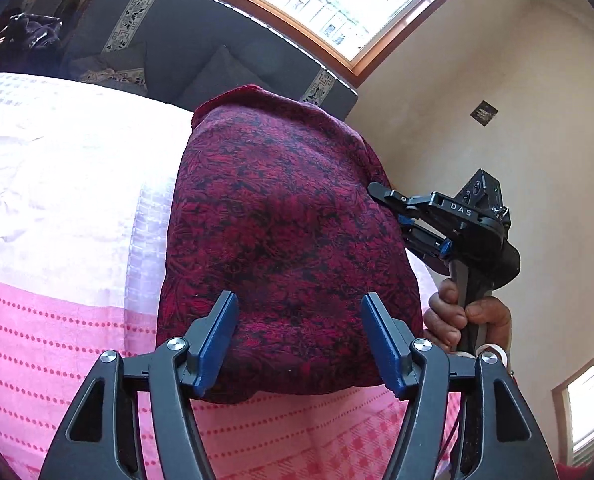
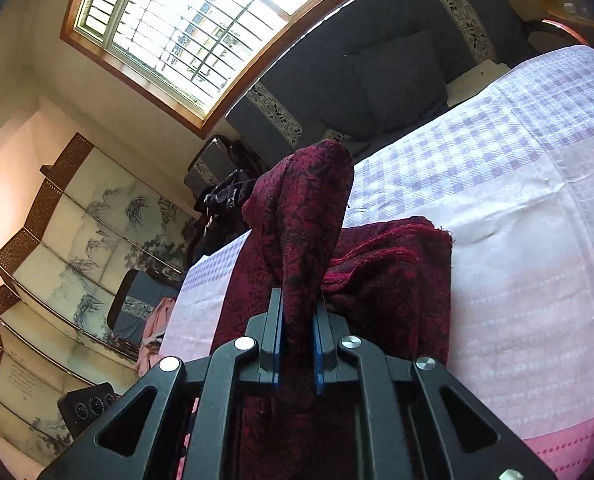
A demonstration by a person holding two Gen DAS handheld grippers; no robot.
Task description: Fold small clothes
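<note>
A dark red patterned garment (image 1: 281, 208) lies folded on the pink and white bed cover (image 1: 57, 200). My left gripper (image 1: 301, 300) is open over its near edge. The blue pads stand apart on either side of the cloth and do not press it. At the garment's right edge my right gripper (image 1: 389, 208) bites the cloth, with a person's hand (image 1: 457, 316) on its handle. In the right wrist view the right gripper (image 2: 298, 300) is shut on a raised fold of the garment (image 2: 309, 200), which stands up above the folded part (image 2: 389, 280).
A grey sofa (image 1: 185, 48) with cushions runs along the bed's far side under a barred window (image 2: 185, 24). A painted folding screen (image 2: 77, 240) stands by the wall. A pink cloth (image 2: 153, 332) hangs off a chair beside the bed cover (image 2: 517, 240).
</note>
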